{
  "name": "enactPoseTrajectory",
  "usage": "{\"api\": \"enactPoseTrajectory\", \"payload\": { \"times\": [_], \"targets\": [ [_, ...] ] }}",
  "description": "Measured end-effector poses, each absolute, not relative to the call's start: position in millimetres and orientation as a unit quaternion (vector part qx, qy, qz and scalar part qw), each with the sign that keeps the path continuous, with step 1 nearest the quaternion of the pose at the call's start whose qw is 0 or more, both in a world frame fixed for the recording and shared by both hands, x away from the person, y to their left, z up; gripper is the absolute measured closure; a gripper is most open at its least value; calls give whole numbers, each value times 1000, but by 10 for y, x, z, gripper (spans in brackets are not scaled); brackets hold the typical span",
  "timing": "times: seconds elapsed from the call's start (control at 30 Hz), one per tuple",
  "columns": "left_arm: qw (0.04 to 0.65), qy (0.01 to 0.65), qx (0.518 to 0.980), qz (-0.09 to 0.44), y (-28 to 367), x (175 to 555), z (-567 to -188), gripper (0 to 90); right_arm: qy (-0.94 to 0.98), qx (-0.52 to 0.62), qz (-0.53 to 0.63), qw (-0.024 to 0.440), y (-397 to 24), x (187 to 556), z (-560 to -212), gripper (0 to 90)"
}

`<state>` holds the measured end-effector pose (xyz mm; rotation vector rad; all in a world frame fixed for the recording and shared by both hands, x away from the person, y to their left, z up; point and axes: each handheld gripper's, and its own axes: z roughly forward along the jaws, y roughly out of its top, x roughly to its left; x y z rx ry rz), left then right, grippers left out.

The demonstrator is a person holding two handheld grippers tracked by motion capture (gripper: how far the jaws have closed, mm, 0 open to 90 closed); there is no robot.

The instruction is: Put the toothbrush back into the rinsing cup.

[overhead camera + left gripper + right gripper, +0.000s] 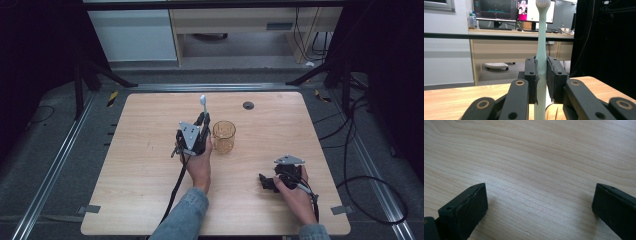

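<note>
One light, stiff, pale-green plastic toothbrush (541, 57), pinched mid-handle.
Your left gripper (202, 121) is clamping it upright beside the fragile amber glass cup (223, 136); your right gripper (263, 182) is resting wide open, empty.

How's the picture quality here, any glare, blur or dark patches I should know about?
High view: table evenly lit, surroundings almost black, image soft. Left gripper view: toothbrush fairly sharp, monitors behind glare bright, right side dark. Right gripper view: wood grain clear, soft shadows beside the jaws.
</note>
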<state>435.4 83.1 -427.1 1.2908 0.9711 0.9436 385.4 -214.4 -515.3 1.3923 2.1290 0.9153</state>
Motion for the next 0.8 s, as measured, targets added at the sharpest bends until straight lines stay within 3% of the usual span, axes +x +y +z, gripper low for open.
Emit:
{"api": "enactPoseTrajectory", "payload": {
  "times": [0.8],
  "targets": [
    [574, 429, 578, 392, 813, 4402, -4568, 787, 769, 502, 331, 217, -2145, 3853, -5153, 6]
  ]
}}
